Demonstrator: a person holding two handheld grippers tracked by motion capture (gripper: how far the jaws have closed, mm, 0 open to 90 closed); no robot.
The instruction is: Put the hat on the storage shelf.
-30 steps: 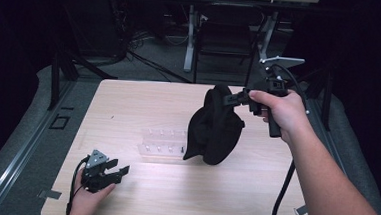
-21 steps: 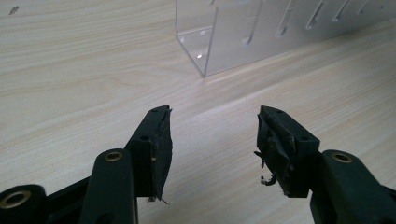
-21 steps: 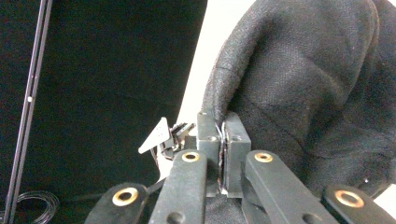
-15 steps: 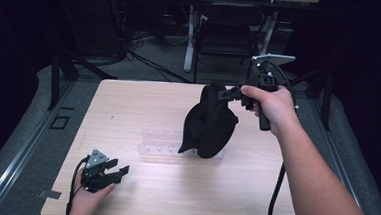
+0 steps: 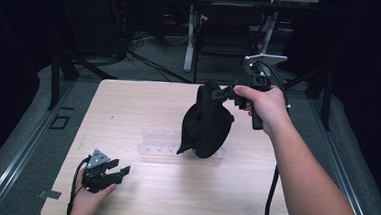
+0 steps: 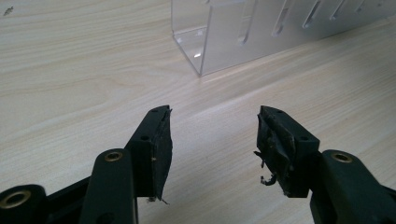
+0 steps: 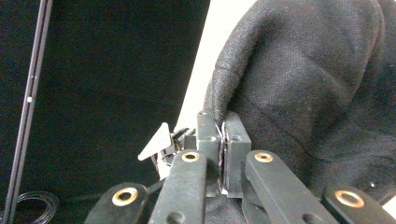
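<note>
Table: my pale wooden table (image 5: 143,109) bears a clear acrylic slotted rack (image 5: 159,141) near its middle.
Cloth item: the black fabric cap-like piece (image 5: 206,123) hangs in the air from my right tool, its lower edge over the right end of the rack; whether it touches the rack I cannot tell.
Right tool: my right gripper (image 7: 222,140) has its jaws pressed together on a folded edge of the black fabric, so the lift is done.
Left tool: my left gripper (image 6: 212,140) rests low on the table near the front left corner, jaws spread apart with nothing between them, pointing toward the rack's corner.
Done so far: I judge the fabric is picked up and carried over the rack.
Left to do: lowering it into place, letting go, and perhaps a steadying hold from the left tool.
</note>
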